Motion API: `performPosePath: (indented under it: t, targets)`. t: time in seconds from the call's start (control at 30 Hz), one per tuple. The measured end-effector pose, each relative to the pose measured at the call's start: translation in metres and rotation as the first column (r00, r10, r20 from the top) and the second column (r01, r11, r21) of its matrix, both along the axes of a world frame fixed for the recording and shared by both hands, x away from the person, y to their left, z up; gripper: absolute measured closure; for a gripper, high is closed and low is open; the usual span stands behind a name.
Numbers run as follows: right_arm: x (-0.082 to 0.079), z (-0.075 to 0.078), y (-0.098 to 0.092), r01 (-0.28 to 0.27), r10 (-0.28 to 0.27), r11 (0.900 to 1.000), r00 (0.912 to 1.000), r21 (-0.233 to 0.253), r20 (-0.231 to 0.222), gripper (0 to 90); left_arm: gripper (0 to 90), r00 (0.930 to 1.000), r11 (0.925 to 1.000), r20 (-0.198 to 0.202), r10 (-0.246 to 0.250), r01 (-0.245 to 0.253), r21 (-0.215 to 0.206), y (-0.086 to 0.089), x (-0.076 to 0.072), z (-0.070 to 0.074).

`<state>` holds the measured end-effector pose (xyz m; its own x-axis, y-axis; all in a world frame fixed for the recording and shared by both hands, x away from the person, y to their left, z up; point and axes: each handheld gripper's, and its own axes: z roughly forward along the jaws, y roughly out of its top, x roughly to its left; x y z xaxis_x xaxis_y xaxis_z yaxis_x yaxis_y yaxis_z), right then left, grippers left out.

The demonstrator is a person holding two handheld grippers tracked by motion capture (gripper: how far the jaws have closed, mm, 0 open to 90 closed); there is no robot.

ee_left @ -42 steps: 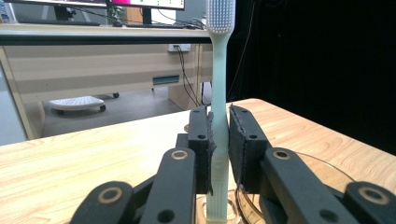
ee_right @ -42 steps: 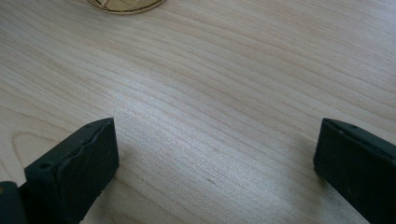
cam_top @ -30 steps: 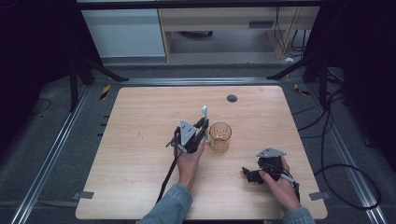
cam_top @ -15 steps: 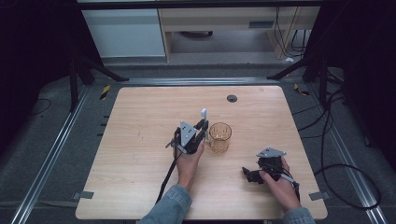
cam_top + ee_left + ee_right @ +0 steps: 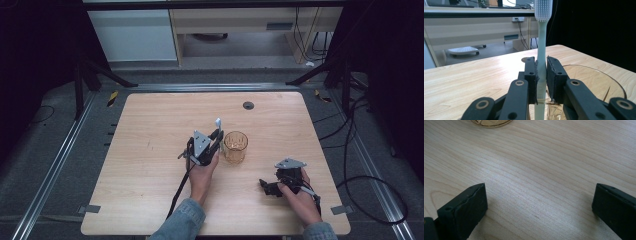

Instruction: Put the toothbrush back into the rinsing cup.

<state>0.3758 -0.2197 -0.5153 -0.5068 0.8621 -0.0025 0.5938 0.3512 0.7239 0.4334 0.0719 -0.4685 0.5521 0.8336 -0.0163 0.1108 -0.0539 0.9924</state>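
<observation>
High view: left gripper [image 5: 216,141] clamps an upright toothbrush [image 5: 541,37] just at nine o'clock of the amber cup [image 5: 235,146]; dropping it in looks left to do. Right gripper [image 5: 270,187] rests wide apart on the counter [image 5: 150,130].

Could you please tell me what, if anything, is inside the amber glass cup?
From above, the cup looks empty. The toothbrush, clamped in the left gripper, stands beside its rim; its lower end is hidden behind the fingers.

pale wooden bench [image 5: 150,150] with rounded corners. amber glass cup [image 5: 235,146] standing near the middle, small dark round disc [image 5: 248,105] set well apart toward the far edge.
</observation>
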Motion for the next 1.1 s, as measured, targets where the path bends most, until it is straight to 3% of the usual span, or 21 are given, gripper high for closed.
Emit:
performPosePath:
  t: [0.43, 1.1]
  targets:
    - [0.0, -0.0001, 0.0002, 0.002, -0.002, 1.0, 1.0, 0.001, 0.0, 0.4, 78.3, 0.9997, 0.9999, -0.024, 0.0, 0.001, 0.01, -0.0004, 0.0011, -0.0031]
    - [-0.0001, -0.0001, 0.0002, 0.002, -0.002, 1.0, 1.0, 0.001, 0.0, 0.4, 77.2, 0.9996, 1.0, -0.026, -0.009, 0.009, 0.0, -0.0009, 0.0013, -0.0015]
